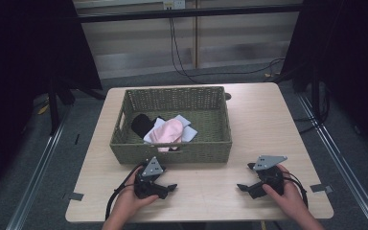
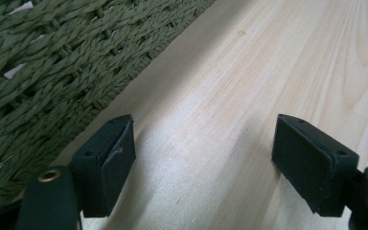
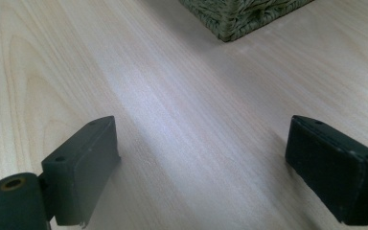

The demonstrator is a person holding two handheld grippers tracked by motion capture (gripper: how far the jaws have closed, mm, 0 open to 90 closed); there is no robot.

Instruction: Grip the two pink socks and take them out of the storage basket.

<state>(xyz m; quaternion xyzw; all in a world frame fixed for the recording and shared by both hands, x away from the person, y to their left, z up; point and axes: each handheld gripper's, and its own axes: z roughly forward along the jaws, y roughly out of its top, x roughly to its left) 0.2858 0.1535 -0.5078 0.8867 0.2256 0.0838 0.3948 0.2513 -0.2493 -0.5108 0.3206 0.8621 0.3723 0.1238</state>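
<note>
While resting low on the near edge of the table (image 1: 201,196), left gripper (image 1: 171,188) held in the person's left hand (image 1: 127,203), jaws spread wide, nothing between them but bare wood. Same in the left gripper view: left gripper (image 2: 203,158) with both pads clear of everything, pale table (image 2: 249,96) grain between them. Points toward the right gripper across the table front. Cable trails back off the near edge.

Right gripper (image 1: 242,187) in the right hand (image 1: 287,194), also down at the table, jaws likewise wide apart and empty. Right gripper view confirms: right gripper (image 3: 203,167) over plain table (image 3: 172,96) surface, no contact with any item. Well apart from the left one, tips facing each other.

Just beyond the left gripper: green woven basket (image 1: 172,153), front wall near it, not touching. Basket wall (image 2: 48,72) close on the left in the left gripper view; basket corner (image 3: 239,19) farther off in the right gripper view.

Inside the basket: pink cloth (image 1: 167,134) on top, lying over a pale blue cloth (image 1: 184,127), black cloth (image 1: 141,123) to their left. All loosely piled on the basket floor, toward the front half.

Behind the table: grey floor, black cables (image 1: 182,62) hanging down from the wall, dark stands either side.
</note>
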